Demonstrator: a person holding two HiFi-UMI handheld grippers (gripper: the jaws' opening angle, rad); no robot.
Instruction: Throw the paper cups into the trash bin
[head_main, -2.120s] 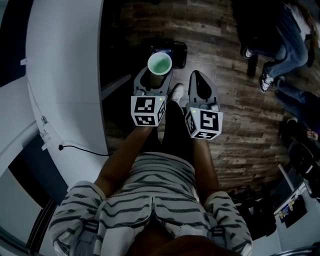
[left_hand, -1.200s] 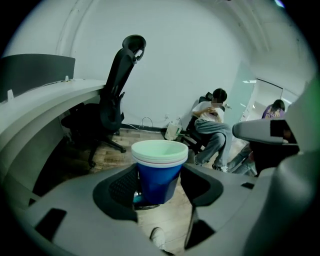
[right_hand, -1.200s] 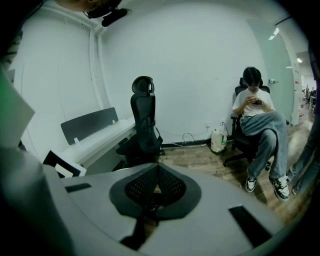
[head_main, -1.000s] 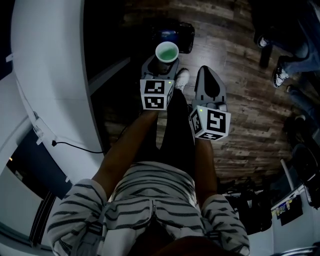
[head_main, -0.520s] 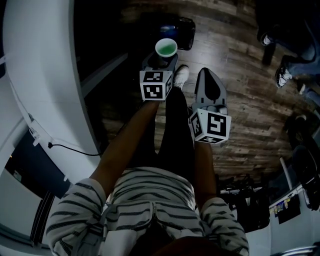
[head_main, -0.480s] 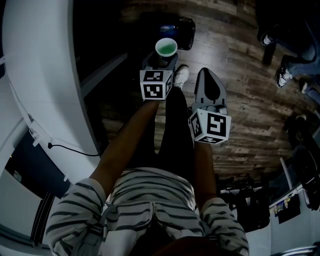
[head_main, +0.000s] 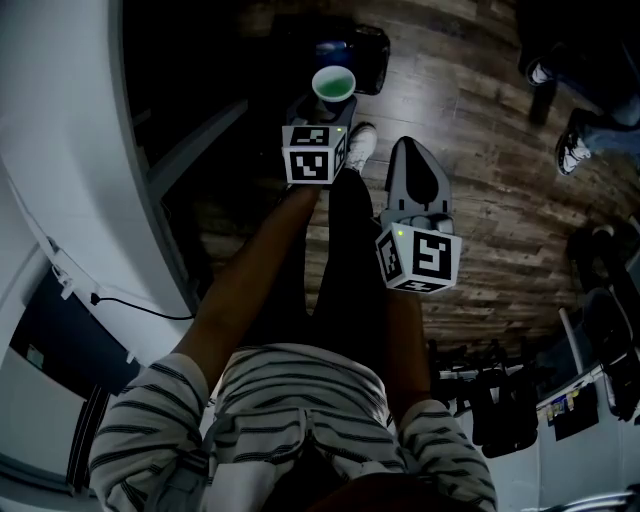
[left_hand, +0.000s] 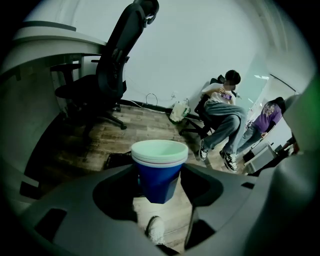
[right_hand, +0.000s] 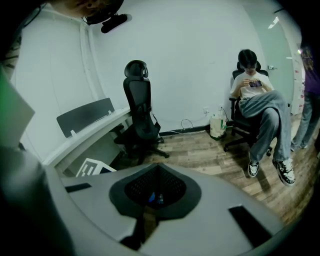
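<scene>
Just ahead of the left gripper (head_main: 325, 108) and lower than it, on the wooden floor (head_main: 480, 180), stands the black mesh trash bin (head_main: 372, 60), so the coming move is, in my judgement, a short reach forward and then a release above the bin's mouth. The jaws of this gripper are closed on the blue paper cups (left_hand: 158, 172), which they pinch from both sides low on the wall, and the cups stand upright with the long axis vertical and the white mouth turned up. The right gripper (head_main: 408, 150) is drawn further back, beside the person's leg; its jaws are pressed together and they hold nothing, therefore the left one is clearly nearer to the bin. Counting: two rims are seen one inside the other, so it seems two nested cups; one bin; two grippers – something blue lies already inside the bin, but I cannot tell what it is
</scene>
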